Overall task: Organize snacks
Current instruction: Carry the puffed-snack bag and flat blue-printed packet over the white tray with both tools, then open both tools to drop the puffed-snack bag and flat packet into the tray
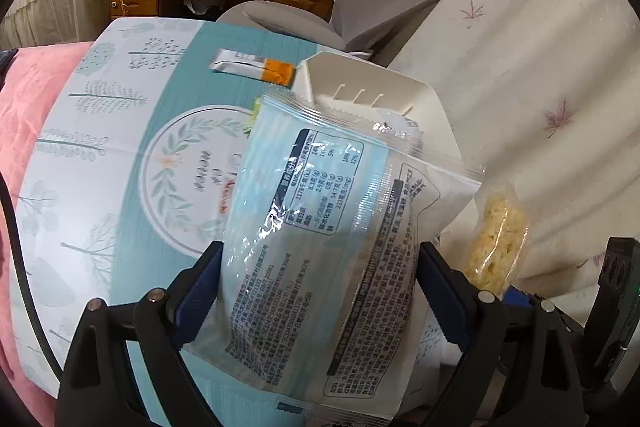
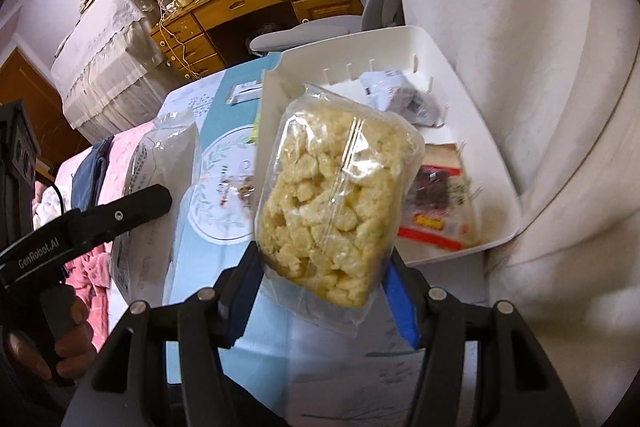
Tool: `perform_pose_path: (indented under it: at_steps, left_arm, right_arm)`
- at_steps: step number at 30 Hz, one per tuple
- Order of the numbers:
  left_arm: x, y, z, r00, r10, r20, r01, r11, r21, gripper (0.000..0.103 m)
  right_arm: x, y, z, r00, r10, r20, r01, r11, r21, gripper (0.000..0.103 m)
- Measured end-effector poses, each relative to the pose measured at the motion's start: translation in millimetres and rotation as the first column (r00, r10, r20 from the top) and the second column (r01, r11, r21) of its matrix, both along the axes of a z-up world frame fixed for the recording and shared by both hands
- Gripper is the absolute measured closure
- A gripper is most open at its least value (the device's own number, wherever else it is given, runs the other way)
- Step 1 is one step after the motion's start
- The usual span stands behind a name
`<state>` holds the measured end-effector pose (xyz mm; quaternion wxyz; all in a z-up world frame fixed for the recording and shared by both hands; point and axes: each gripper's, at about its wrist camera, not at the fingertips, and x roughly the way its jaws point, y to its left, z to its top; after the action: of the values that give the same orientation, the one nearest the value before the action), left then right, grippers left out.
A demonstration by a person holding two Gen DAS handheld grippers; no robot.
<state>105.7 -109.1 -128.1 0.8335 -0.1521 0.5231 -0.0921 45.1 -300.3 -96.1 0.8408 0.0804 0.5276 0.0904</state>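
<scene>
At lower centre of each wrist view, the left gripper (image 1: 320, 291) clamps a pale-blue printed plastic packet (image 1: 320, 227). The right gripper (image 2: 320, 283) clamps a clear bag of yellow puffed-rice cake (image 2: 332, 199), in front of the white plastic tray (image 2: 480, 131).

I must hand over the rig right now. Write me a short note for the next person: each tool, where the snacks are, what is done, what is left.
Left tool: shut on the pale blue snack bag, held up over the table.
Right tool: shut on the clear pack of puffed rice cake, held up near the white bin.
Done: a crumpled white wrapper and a red-labelled packet lie in the bin.
Left: drop both held packs in; the orange-ended stick packet is on the patterned table cover.
</scene>
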Motion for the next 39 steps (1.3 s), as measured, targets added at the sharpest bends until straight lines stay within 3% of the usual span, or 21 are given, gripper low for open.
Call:
perform_pose_path:
  at_steps: [11, 20, 28, 39]
  left_arm:
    - [28.0, -53.2, 0.2, 1.0, 0.022, 0.017, -0.022, 1.0, -0.002, 0.011]
    - [44.5, -87.9, 4.3, 0.999, 0.0, 0.05, -0.001, 1.0, 0.021, 0.01]
    - [50.9, -100.4, 7.4, 0.998, -0.001, 0.068, -0.002, 0.999, 0.044, 0.006]
    - [41.2, -94.5, -1.8, 1.0, 0.011, 0.016, -0.012, 1.0, 0.025, 0.006]
  right_arm:
    - [25.7, -52.9, -10.4, 1.0, 0.027, -0.007, -0.027, 1.0, 0.016, 0.045]
    - [45.4, -71.6, -11.9, 0.999, 0.051, 0.019, -0.052, 0.998, 0.033, 0.045]
    - [52.5, -78.7, -18.3, 0.997, 0.083, 0.004, -0.083, 0.995, 0.057, 0.043]
    - [52.8, -85.3, -26.5, 0.997, 0.071, -0.035, -0.067, 0.993, 0.094, 0.033]
